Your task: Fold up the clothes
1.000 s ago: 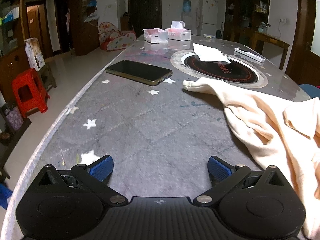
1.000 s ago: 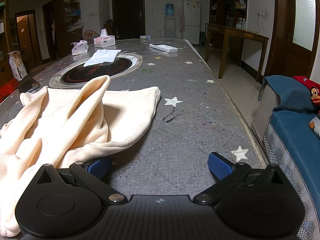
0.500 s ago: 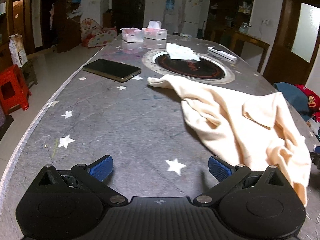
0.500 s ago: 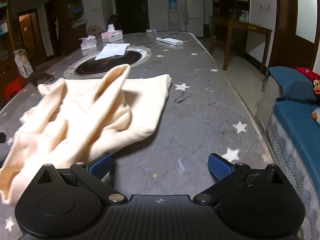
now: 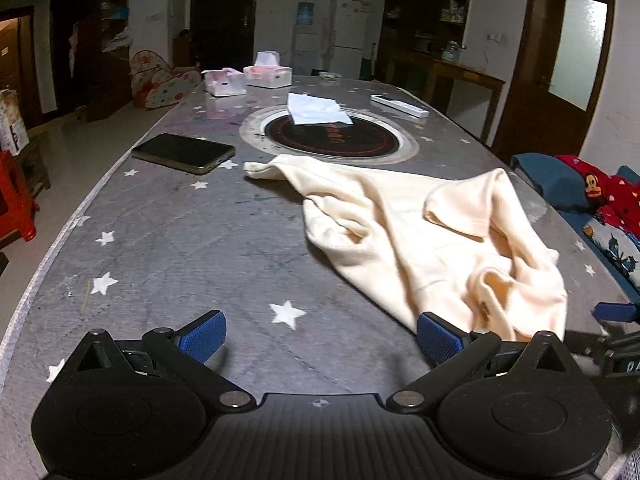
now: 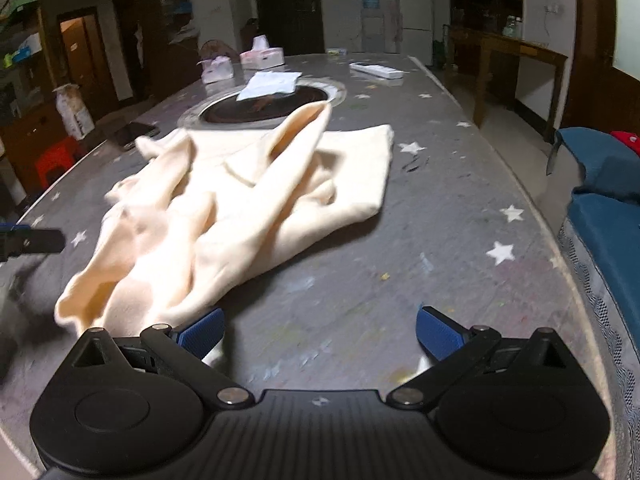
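A cream garment (image 5: 432,236) lies crumpled on the grey star-patterned table (image 5: 192,248); it also shows in the right wrist view (image 6: 224,208). My left gripper (image 5: 320,334) is open and empty, just left of the garment's near end, its right finger beside the cloth. My right gripper (image 6: 320,330) is open and empty, with its left finger at the garment's near edge. The right gripper's finger (image 5: 616,312) shows at the right edge of the left wrist view, and the left gripper's finger (image 6: 32,240) shows at the left edge of the right wrist view.
A phone (image 5: 184,153) lies at the table's left side. A round black hotplate (image 5: 330,140) with white paper (image 5: 318,109) on it sits mid-table. Tissue boxes (image 5: 268,74) and a remote (image 5: 400,105) are at the far end. A blue sofa (image 6: 600,208) stands right of the table.
Both grippers have pulled back toward the table's near end and risen, so more of the garment shows. The left view has swung right. Both stay open.
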